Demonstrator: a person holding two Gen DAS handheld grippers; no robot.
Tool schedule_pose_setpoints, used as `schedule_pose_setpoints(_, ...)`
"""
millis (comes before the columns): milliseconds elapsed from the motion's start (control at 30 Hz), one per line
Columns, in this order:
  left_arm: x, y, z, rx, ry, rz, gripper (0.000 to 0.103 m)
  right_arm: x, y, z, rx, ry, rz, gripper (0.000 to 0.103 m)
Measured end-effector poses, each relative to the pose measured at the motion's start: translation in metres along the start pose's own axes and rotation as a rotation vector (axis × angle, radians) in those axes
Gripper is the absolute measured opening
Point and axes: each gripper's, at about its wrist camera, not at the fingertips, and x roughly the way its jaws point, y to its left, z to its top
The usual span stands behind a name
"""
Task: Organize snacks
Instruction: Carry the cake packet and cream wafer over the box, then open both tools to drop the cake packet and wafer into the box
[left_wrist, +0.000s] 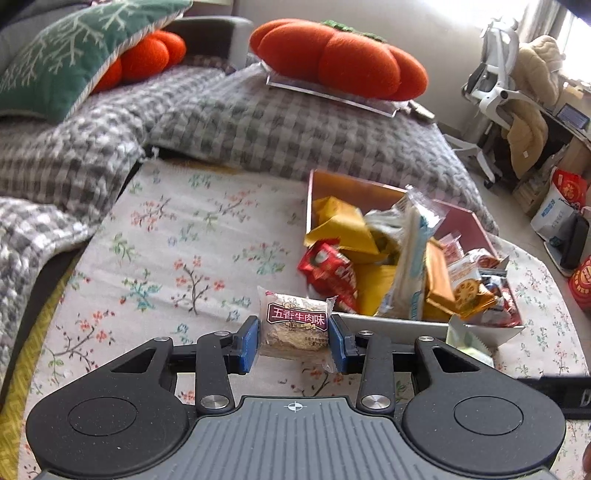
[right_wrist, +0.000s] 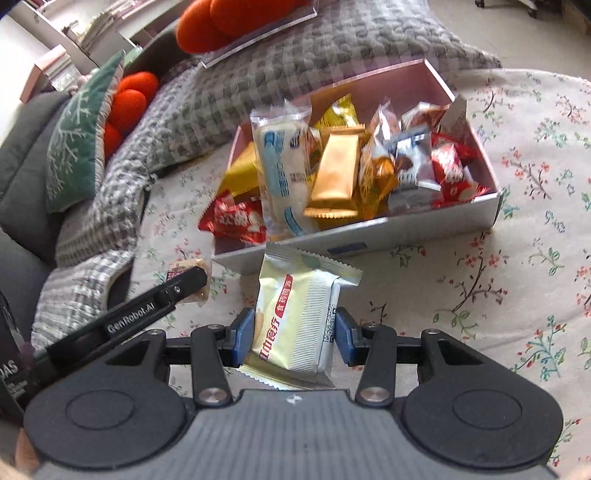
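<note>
My left gripper (left_wrist: 294, 338) is shut on a clear-wrapped beef-flavour snack (left_wrist: 293, 326) with a dark red label, held just left of the box's near corner. The pink-lined snack box (left_wrist: 388, 323) lies on the floral cloth and is heaped with wrapped snacks: yellow, red, gold and a long white-and-blue packet (left_wrist: 413, 254). In the right wrist view my right gripper (right_wrist: 295, 334) is shut on a cream-and-white snack packet (right_wrist: 295, 321) with a red label, held above the cloth in front of the box (right_wrist: 369, 236). The left gripper's finger (right_wrist: 177, 290) shows at the left there.
A floral cloth (left_wrist: 166, 258) covers the table. Behind it is a sofa with a grey checked blanket (left_wrist: 258, 122), orange pumpkin cushions (left_wrist: 340, 59) and a green pillow (left_wrist: 66, 62). A white office chair (left_wrist: 495, 85) and bags (left_wrist: 561, 206) stand on the floor at right.
</note>
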Motion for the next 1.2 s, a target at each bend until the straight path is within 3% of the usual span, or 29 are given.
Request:
schedule_pose_setpoints(333, -0.004, -0.027, 0.008, 0.012, -0.026, -0.094, 0.037, -0.02, -0.028, 0.024, 0.067, -0.096, 0.06, 0.042)
schedule_pose_setpoints(533, 0.009, -0.062, 0.017, 0.07, -0.026, -0.195, 0.037, -0.012, -0.064, 0.041, 0.204, -0.086, 0.192, 0.042)
schedule_pose_setpoints(767, 0.041, -0.088, 0.047, 0.08, -0.022, -0.258, 0.037, -0.001, -0.086, 0.064, 0.28, -0.123, 0.222, 0.042)
schedule_pose_setpoints(867, 0.049, -0.098, 0.063, 0.1, -0.054, -0.27, 0.037, -0.004, -0.097, 0.076, 0.339, -0.138, 0.276, 0.042)
schedule_pose_setpoints(1200, 0.096, -0.118, 0.081, 0.111, -0.07, -0.285, 0.038, 0.019, -0.112, 0.118, 0.281, -0.192, 0.168, 0.042)
